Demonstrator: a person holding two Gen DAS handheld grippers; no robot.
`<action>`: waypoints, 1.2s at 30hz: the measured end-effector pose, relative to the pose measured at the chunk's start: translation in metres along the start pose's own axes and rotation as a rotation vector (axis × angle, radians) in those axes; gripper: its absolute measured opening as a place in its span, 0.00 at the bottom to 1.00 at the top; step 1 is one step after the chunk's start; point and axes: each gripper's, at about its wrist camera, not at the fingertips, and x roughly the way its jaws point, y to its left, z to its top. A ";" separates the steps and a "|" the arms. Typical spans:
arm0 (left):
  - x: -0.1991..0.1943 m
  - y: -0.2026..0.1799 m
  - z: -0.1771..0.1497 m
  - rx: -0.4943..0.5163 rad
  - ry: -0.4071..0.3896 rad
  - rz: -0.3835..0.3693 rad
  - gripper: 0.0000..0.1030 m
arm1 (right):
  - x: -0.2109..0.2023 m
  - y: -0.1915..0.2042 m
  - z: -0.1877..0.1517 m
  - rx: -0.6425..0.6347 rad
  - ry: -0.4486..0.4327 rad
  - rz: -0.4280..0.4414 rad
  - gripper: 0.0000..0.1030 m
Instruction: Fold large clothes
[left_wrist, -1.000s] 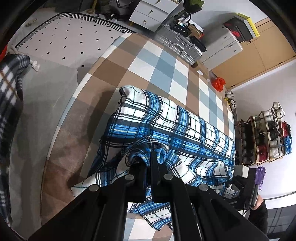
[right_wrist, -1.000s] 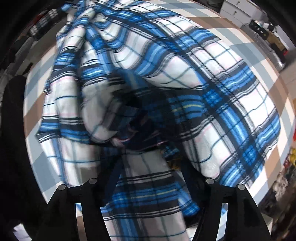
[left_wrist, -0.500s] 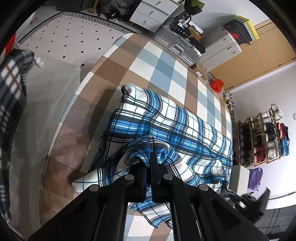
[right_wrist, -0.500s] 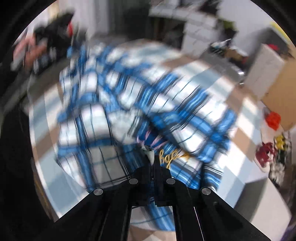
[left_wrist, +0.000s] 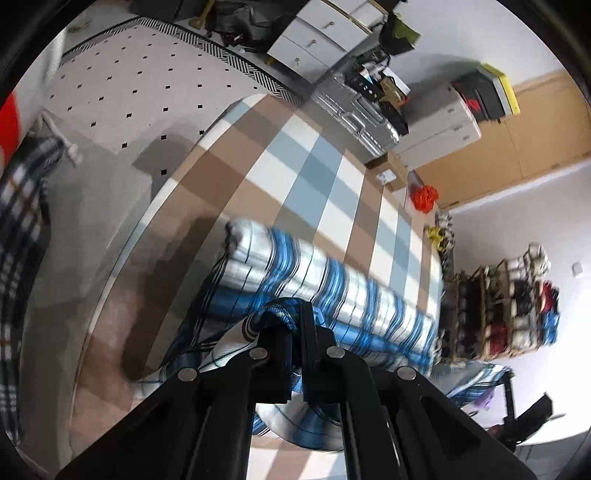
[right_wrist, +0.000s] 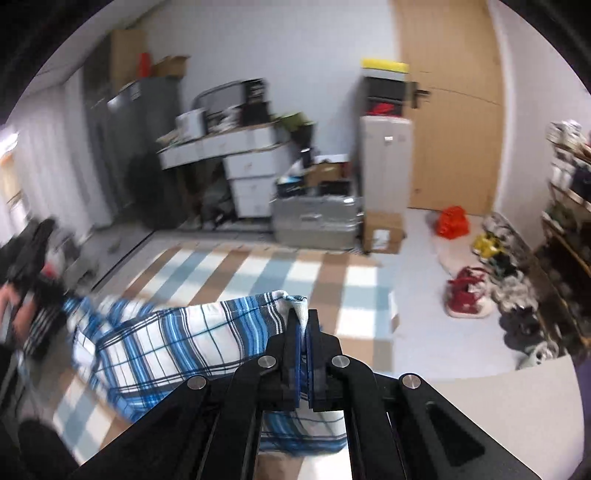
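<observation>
- We have our left gripper (left_wrist: 298, 325) clamped on a bunched fold of the blue-and-white plaid garment (left_wrist: 332, 291); the jaws are pressed together with the cloth caught between them.
- In the left wrist view the garment stretches from the jaws toward 2 o'clock as a long, blurred band over the checked mat (left_wrist: 303, 162), with more of it drooping under the gripper at 6 o'clock.
- Our right gripper (right_wrist: 303, 325) pinches a hemmed corner of the same garment (right_wrist: 177, 339); its jaws are shut tight on the edge, which pokes up just above the fingertips.
- In the right wrist view the cloth hangs away from the jaws toward 9 o'clock, above the mat (right_wrist: 258, 269).
- At 9 o'clock in that view we see a hand (right_wrist: 14, 306), blurred, near the far end of the garment; whether it touches it we cannot tell.
- Beyond the mat, at 12 o'clock, sits a silver suitcase (right_wrist: 317, 221) beside a cardboard box (right_wrist: 382, 232).
- At 1 o'clock an orange bag (right_wrist: 451, 221) lies on the floor before a wooden door (right_wrist: 450, 110).
- Shoes (right_wrist: 469, 299) lie scattered at 3 o'clock.
</observation>
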 end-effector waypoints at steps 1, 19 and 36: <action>0.001 -0.001 0.006 -0.011 -0.002 -0.003 0.00 | 0.009 -0.007 0.008 0.018 0.000 -0.025 0.02; 0.048 0.049 0.059 -0.216 -0.019 0.135 0.00 | 0.181 -0.067 -0.022 0.145 0.363 -0.167 0.03; -0.035 0.013 0.041 -0.162 -0.279 0.171 0.73 | 0.060 0.007 -0.006 0.214 0.237 0.264 1.00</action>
